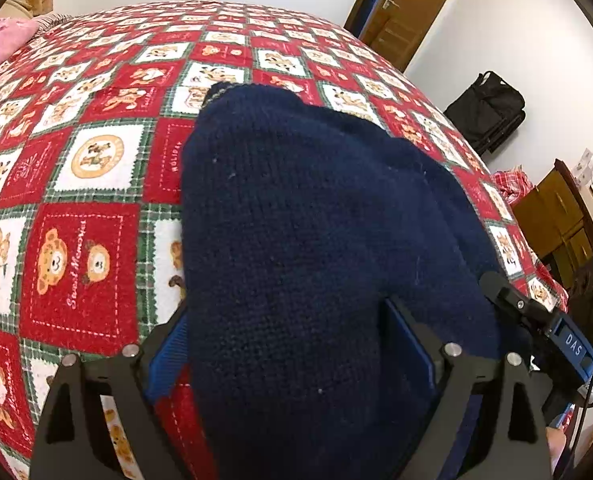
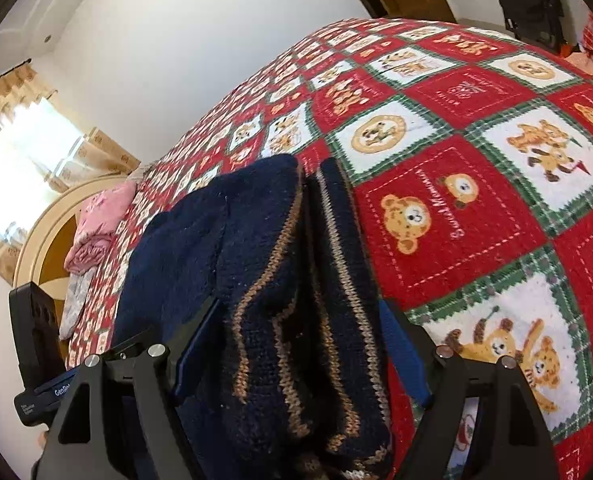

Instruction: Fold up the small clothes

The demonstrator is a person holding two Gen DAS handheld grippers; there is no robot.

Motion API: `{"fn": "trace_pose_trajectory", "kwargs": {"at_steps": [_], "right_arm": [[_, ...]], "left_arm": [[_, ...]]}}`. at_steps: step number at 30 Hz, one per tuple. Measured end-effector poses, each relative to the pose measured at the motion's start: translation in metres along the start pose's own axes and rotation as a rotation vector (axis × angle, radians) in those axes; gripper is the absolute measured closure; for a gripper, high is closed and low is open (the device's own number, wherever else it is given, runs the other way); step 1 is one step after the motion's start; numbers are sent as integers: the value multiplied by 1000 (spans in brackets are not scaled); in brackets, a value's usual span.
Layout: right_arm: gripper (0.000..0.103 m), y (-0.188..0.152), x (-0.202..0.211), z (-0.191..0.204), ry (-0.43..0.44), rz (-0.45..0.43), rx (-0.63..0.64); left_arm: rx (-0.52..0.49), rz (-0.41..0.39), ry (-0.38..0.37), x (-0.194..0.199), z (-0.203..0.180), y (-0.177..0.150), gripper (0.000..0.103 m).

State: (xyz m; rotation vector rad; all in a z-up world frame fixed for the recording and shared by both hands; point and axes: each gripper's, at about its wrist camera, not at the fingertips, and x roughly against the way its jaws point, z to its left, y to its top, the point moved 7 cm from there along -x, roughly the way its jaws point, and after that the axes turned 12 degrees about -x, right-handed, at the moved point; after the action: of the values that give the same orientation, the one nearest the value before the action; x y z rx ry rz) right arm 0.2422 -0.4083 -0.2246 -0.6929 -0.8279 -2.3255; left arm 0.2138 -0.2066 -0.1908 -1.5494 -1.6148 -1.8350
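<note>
Navy knit sweater (image 1: 296, 220): clamped at 6 o'clock by left gripper (image 1: 292, 344) and right gripper (image 2: 296, 344), 2 holds, likely for folding over the bedspread (image 1: 76, 168).

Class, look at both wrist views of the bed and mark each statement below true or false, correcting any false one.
1. The garment between the tools is a navy knitted sweater. True.
2. The bedspread is plain blue. False: it is a red, white and green patchwork with teddy bears.
3. The left tool has sweater fabric between its fingers. True.
4. The sweater's edge in the right tool carries tan stripes. True.
5. The folded bedding by the headboard is black. False: it is pink.
6. The black bag lies on the bed. False: it stands on the floor against the wall.
</note>
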Motion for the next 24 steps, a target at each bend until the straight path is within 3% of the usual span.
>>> {"fn": "trace_pose_trajectory", "kwargs": {"at_steps": [5, 18, 24], "right_arm": [[24, -6, -9, 10, -43, 12, 114], [23, -3, -11, 3, 2, 9, 68], [22, -5, -12, 7, -29, 8, 84]], "left_arm": [[-9, 14, 0, 0, -1, 2, 10], [24, 39, -80, -13, 0, 3, 8], [-23, 33, -40, -12, -5, 3, 10]]}}
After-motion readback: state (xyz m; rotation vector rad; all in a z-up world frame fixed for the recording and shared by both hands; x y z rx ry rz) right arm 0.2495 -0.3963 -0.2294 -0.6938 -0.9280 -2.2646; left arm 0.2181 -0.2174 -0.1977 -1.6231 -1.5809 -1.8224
